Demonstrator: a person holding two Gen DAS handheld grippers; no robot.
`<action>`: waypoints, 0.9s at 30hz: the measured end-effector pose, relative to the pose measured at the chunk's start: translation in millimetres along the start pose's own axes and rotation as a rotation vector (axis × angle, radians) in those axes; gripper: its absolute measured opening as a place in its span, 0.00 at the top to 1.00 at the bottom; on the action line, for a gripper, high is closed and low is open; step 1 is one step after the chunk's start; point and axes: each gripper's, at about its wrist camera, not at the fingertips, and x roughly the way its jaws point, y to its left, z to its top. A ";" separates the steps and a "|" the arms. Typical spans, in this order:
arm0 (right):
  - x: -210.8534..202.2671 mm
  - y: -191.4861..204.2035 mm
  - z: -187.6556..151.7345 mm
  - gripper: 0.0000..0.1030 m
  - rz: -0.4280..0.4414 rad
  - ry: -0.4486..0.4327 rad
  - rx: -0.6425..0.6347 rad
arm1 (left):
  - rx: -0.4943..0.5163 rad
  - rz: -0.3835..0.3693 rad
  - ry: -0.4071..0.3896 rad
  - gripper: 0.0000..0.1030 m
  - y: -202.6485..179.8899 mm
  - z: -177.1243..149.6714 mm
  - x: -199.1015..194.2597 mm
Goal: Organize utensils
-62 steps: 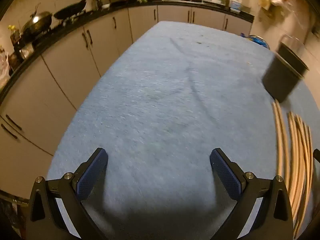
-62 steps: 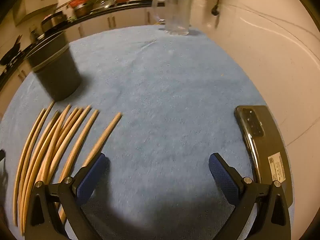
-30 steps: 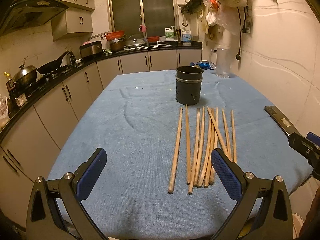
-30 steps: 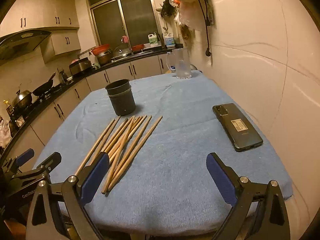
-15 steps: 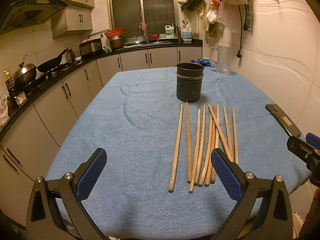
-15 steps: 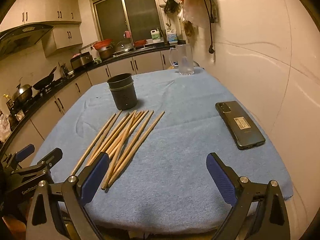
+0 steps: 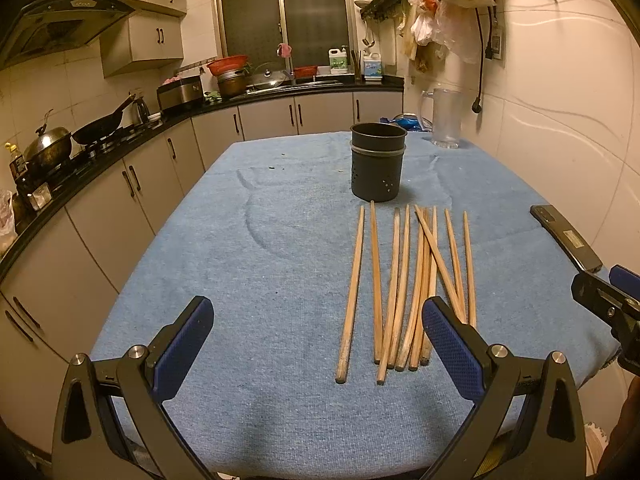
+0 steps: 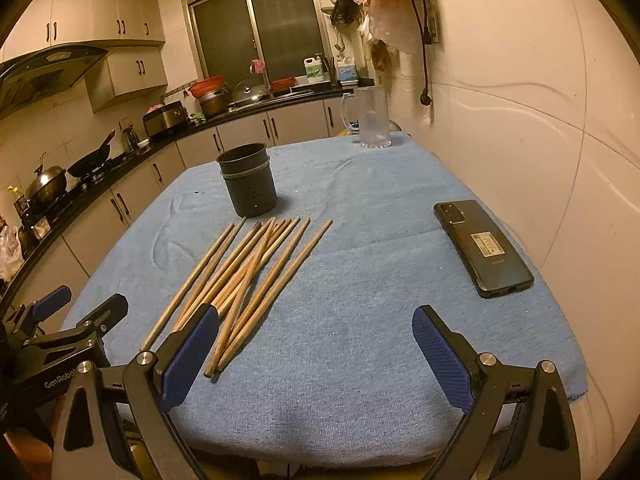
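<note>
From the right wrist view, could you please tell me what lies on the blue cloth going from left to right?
Dark utensil holder → wooden chopsticks → clear plastic pitcher → black smartphone.

Wooden chopsticks lie fanned before the upright dark holder
</note>
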 end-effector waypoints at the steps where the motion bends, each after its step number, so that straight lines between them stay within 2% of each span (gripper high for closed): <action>1: 0.0 0.2 -0.1 0.04 0.000 0.000 -0.001 | 0.000 0.000 0.000 0.00 0.0 -0.1 0.0; 22: 3.1 0.2 -1.4 0.05 0.004 0.022 0.006 | 0.003 -0.009 0.012 0.00 -0.2 -3.2 2.3; 27: 9.8 -0.2 1.0 0.05 0.013 0.047 0.003 | -0.001 -0.032 0.025 0.00 4.8 -1.5 5.1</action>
